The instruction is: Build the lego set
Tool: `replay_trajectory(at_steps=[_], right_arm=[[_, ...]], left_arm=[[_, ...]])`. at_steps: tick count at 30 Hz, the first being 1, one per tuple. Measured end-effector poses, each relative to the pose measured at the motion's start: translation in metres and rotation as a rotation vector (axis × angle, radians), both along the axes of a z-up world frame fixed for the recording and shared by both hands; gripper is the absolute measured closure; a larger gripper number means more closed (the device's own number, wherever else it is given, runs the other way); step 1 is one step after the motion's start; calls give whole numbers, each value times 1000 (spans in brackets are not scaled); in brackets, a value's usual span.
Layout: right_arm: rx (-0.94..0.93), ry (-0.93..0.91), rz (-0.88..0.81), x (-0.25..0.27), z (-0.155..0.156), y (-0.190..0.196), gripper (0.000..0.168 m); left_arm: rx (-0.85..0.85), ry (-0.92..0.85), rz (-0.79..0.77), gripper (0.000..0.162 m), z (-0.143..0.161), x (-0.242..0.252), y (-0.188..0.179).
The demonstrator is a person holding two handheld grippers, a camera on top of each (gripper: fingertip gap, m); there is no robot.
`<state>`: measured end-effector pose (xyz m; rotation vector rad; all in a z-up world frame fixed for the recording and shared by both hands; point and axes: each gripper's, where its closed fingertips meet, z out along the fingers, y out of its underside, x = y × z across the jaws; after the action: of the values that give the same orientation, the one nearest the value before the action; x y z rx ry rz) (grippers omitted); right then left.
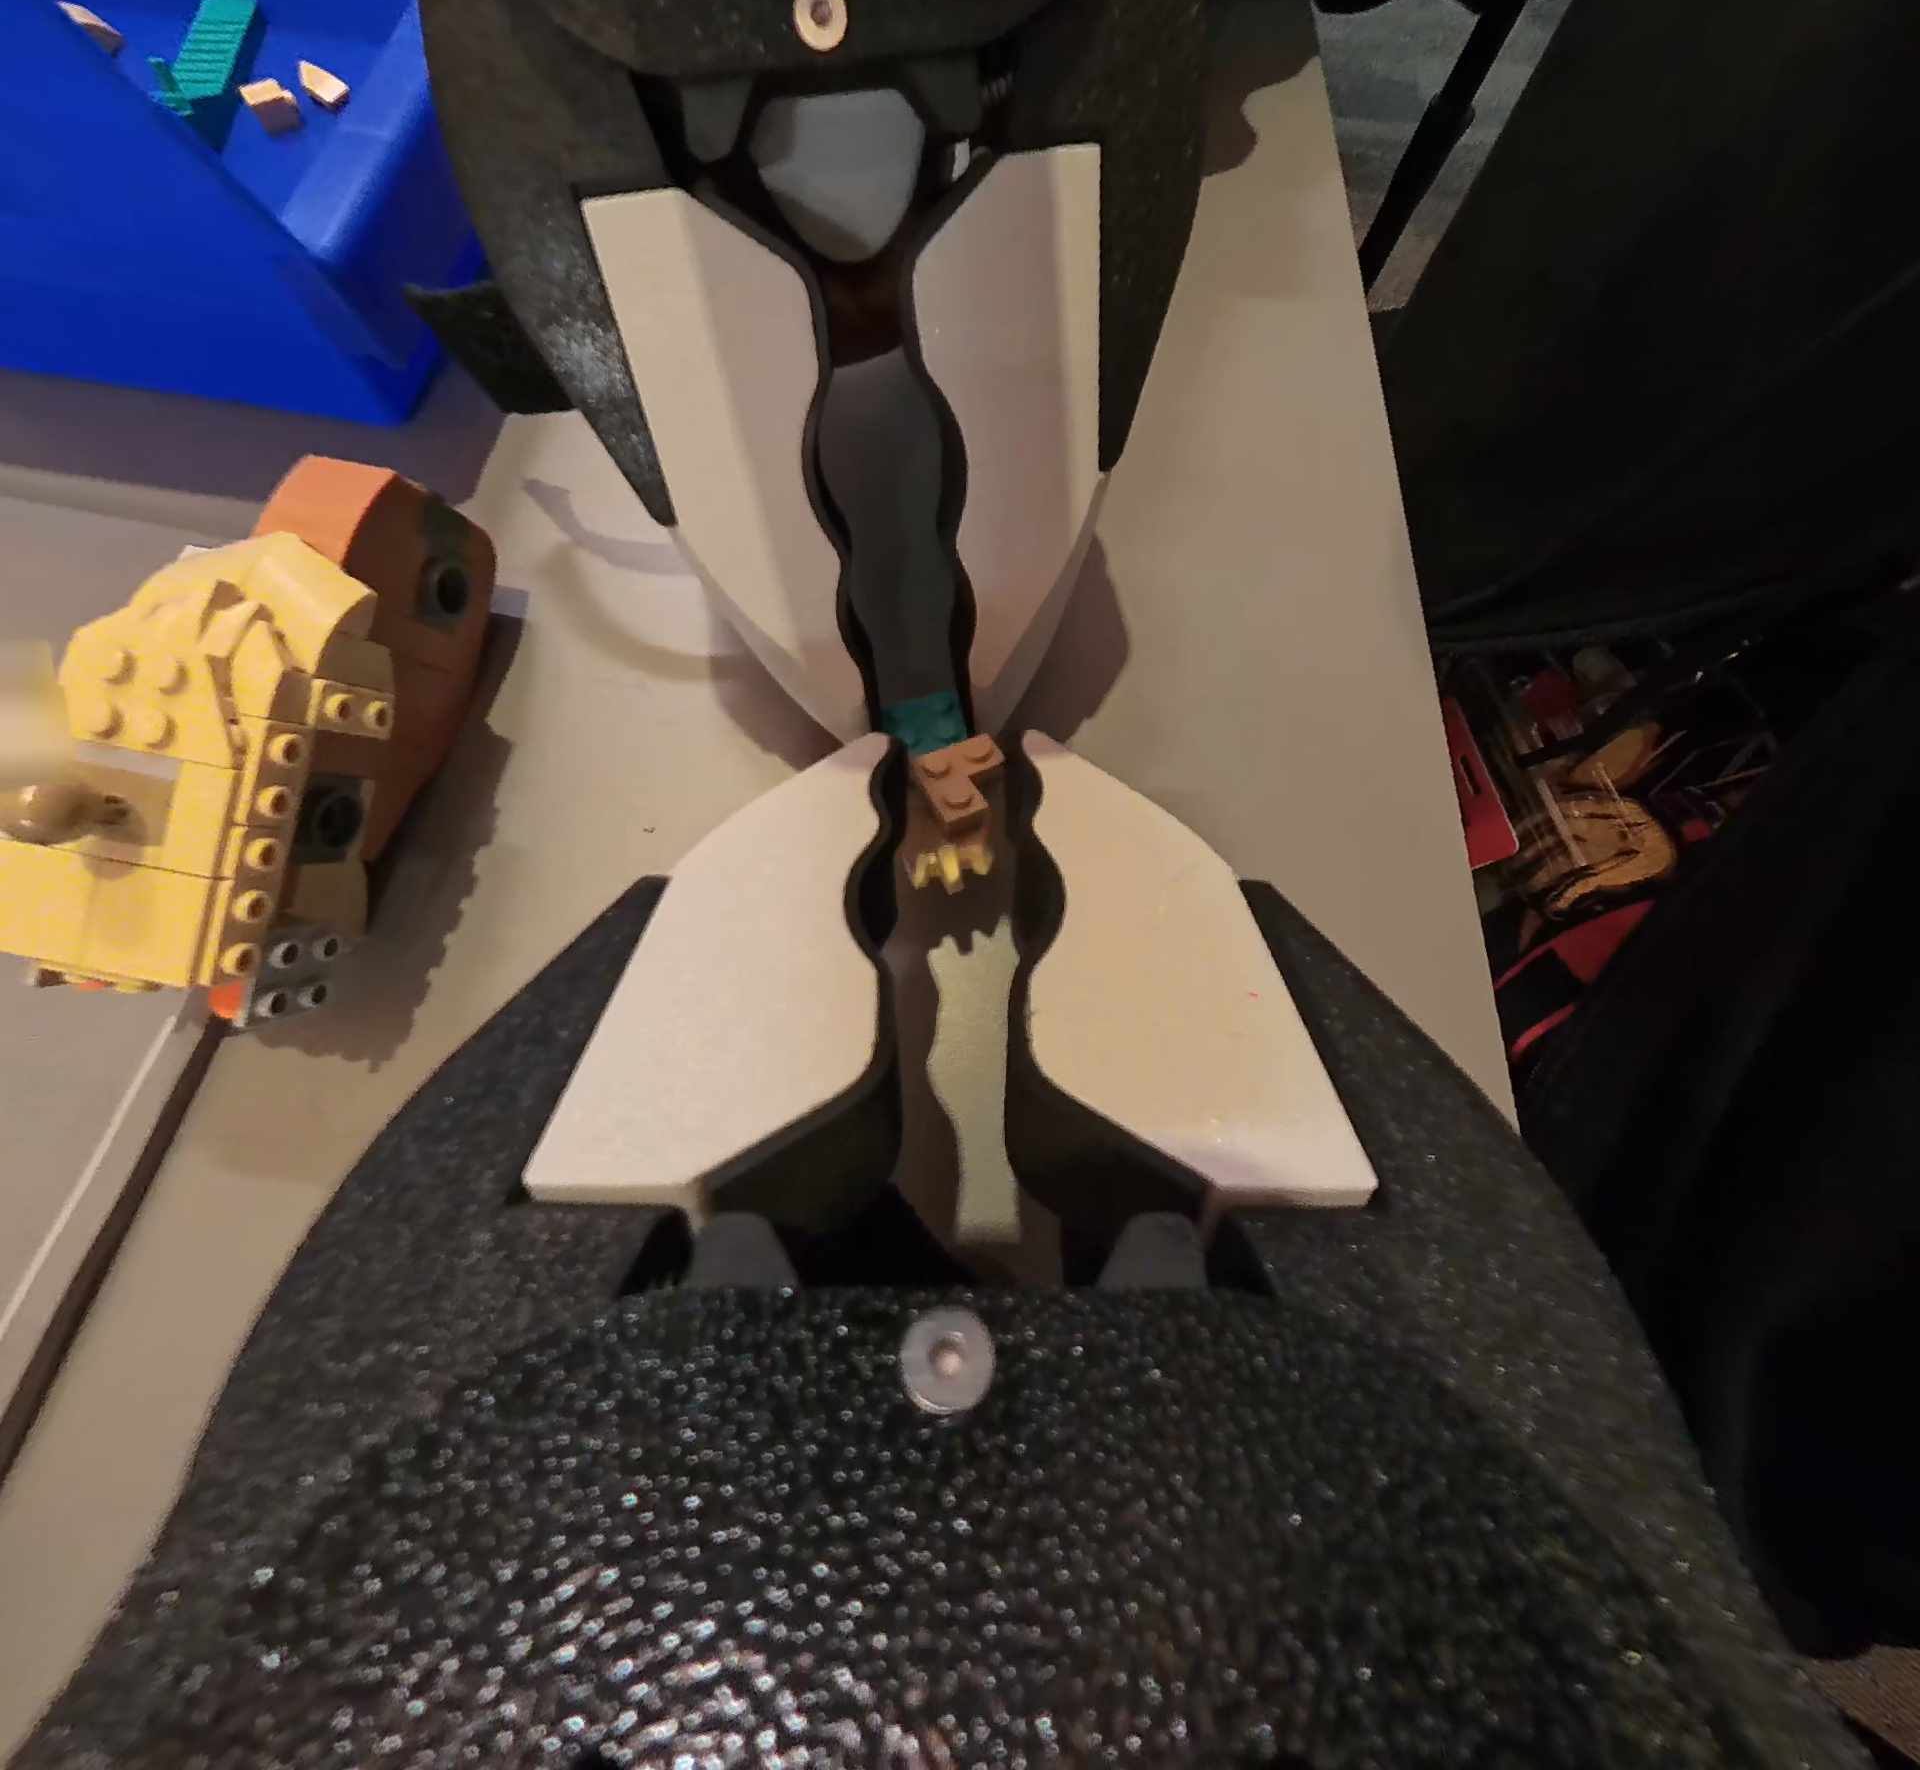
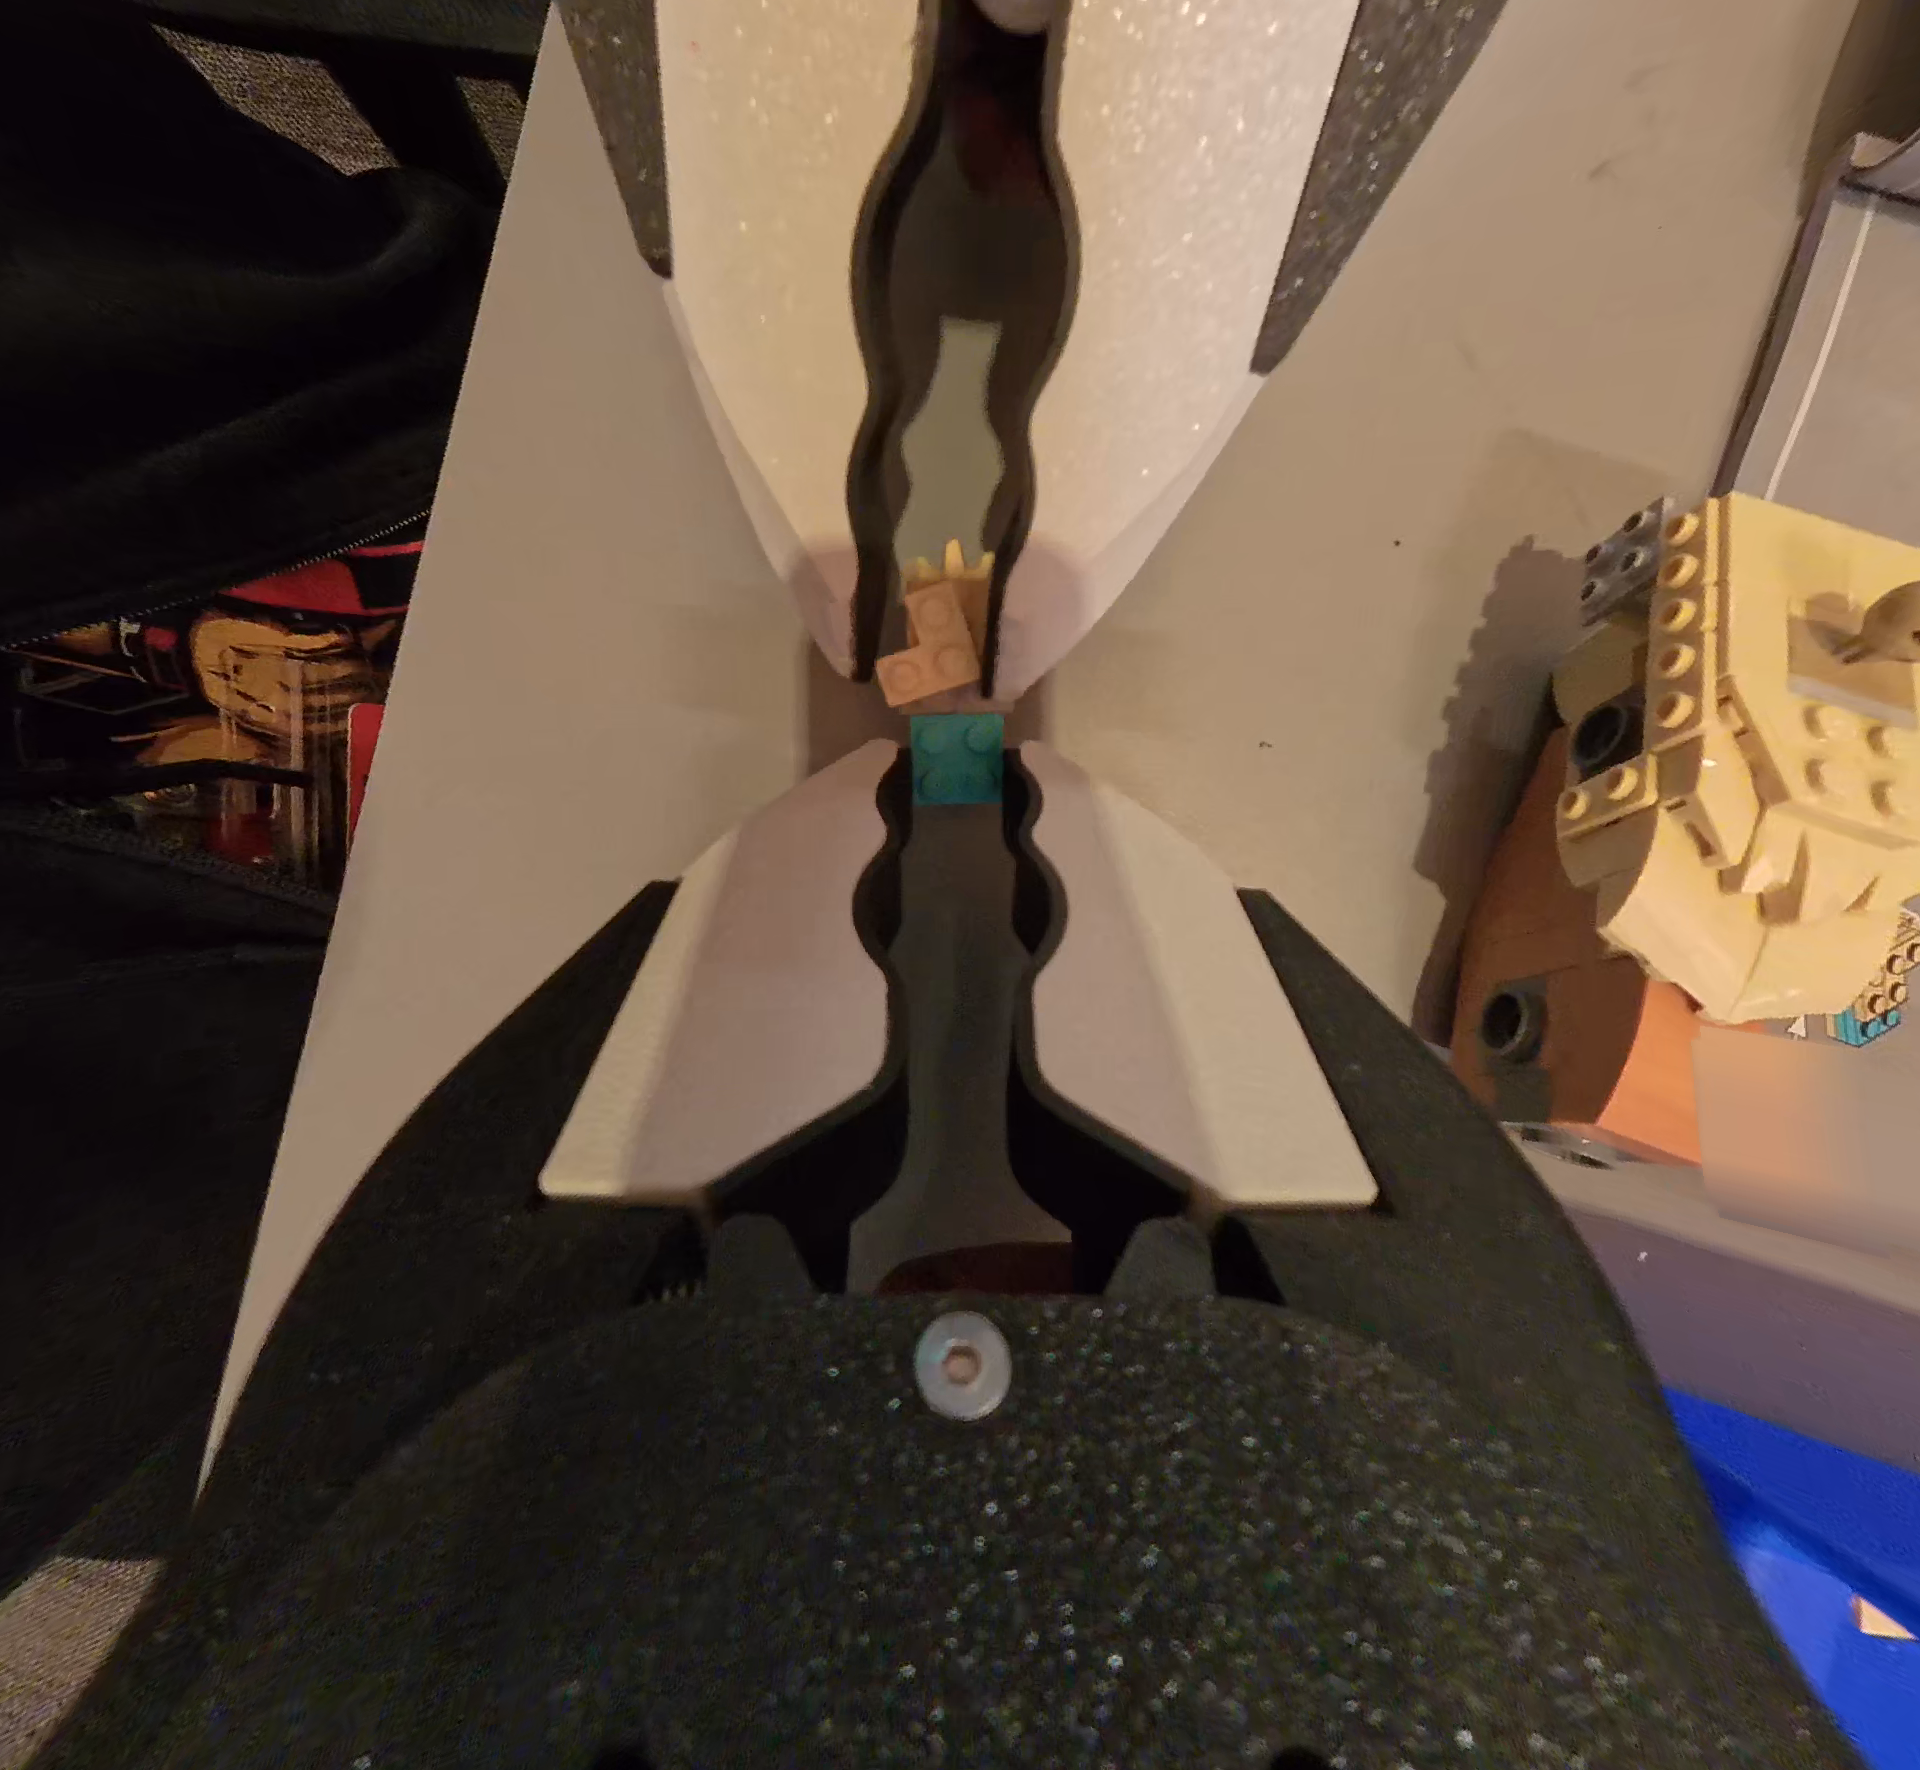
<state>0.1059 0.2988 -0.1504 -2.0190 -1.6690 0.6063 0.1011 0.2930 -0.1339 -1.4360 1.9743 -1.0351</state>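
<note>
The tan corner piece [image 1: 954,785], with small claws at its back, sat at frame centre, pinched in the left gripper [image 1: 956,790]. Touching its front edge was the teal plate [image 2: 956,759], clamped in the right gripper [image 2: 956,764]. Both held only by edges, so an off-line push could twist either loose. The half-built model [image 1: 223,785] waited at the left edge.

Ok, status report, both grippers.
Left gripper shut on tan corner piece. Right gripper shut on teal plate. Pieces tip to tip, nothing between.
</note>
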Motion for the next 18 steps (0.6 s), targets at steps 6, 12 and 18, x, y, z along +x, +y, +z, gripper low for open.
replay_trajectory(at_steps=[6,12,18], right_arm=[[-6,0,13,-1,-1,-3,152],[-11,6,25,-2,-1,-5,152],[-13,2,29,-3,-2,-6,152]], left_arm=[[-17,-8,-24,145,-3,1,-4],[-48,-34,-58,145,-2,1,-8],[-61,-31,-76,145,-3,0,-10]])
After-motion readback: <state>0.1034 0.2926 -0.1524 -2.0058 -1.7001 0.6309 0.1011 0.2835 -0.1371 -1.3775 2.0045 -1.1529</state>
